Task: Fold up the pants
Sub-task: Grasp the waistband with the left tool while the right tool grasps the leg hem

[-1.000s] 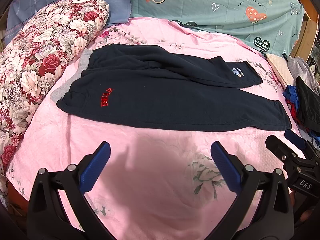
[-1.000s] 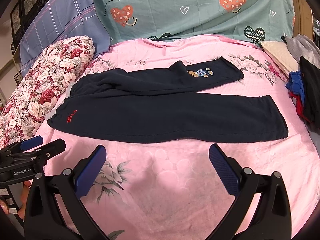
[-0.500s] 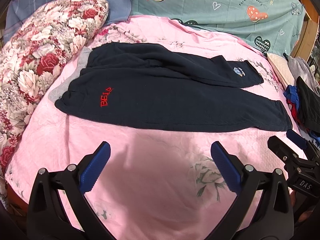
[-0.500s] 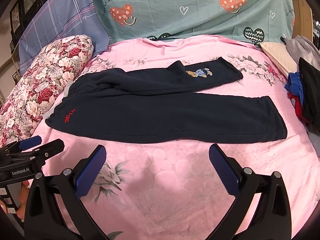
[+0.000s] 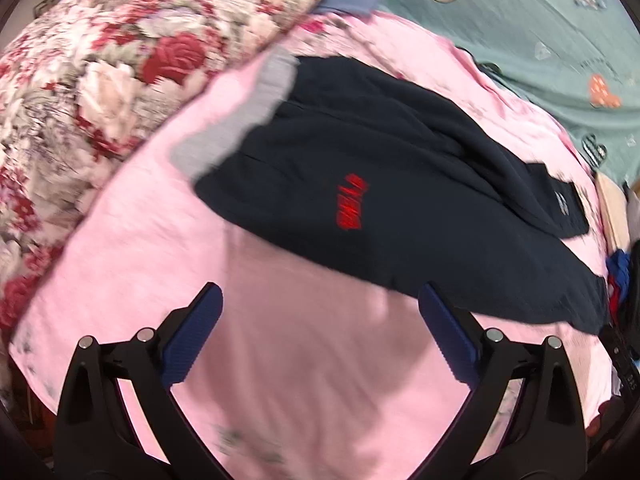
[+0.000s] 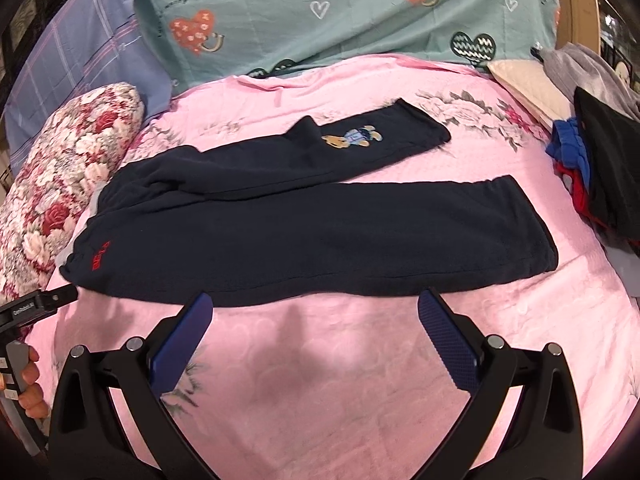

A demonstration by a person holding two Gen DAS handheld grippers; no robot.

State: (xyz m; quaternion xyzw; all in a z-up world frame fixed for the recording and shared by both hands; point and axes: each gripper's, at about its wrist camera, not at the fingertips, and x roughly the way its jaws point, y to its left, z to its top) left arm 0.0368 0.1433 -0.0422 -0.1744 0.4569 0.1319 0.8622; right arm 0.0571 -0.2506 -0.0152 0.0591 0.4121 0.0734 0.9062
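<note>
Dark navy pants (image 6: 304,232) lie spread flat on the pink bedspread (image 6: 344,392), waistband to the left, both legs running right. Red lettering (image 5: 354,210) marks the hip; a bear patch (image 6: 352,138) sits on the far leg. My left gripper (image 5: 320,336) hangs open over bare bedspread just short of the hip edge of the pants (image 5: 400,184). The right gripper (image 6: 316,340) is open too, its fingertips at the near edge of the front leg. From the right wrist view the left gripper (image 6: 44,304) shows at the far left, held by a hand (image 6: 30,392).
A floral bolster (image 5: 120,80) lies along the left side of the bed. A teal heart-print pillow (image 6: 344,12) and a blue plaid one (image 6: 92,48) stand at the head. A pile of clothes (image 6: 592,160) sits at the right edge.
The left gripper has swung left and closer to the waistband end, blurring its view. The right gripper has moved forward up to the near leg. Both stay open.
</note>
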